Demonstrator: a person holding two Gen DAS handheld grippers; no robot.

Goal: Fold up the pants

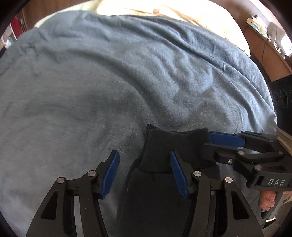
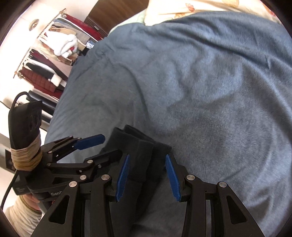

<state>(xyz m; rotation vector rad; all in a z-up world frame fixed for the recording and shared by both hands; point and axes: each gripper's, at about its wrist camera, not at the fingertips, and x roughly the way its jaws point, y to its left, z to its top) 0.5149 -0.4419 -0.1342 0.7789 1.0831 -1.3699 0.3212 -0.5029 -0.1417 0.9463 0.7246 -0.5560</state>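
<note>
Both grippers are hovering with fingers spread over the cuff end of the dark pants (image 1: 164, 155), which are lying on the blue blanket (image 1: 109, 82). Left gripper (image 1: 144, 173) is straddling the ribbed cuff (image 1: 175, 144), nothing pinched; right gripper (image 2: 147, 175) is doing the same at the other cuff edge. I'm aiming to close both at equal depth on the corners, catching all layers. Long axis is running from me toward the pillow (image 1: 164, 9), cuffs pointing away. Layer count probably doubled; hard to tell.
</note>
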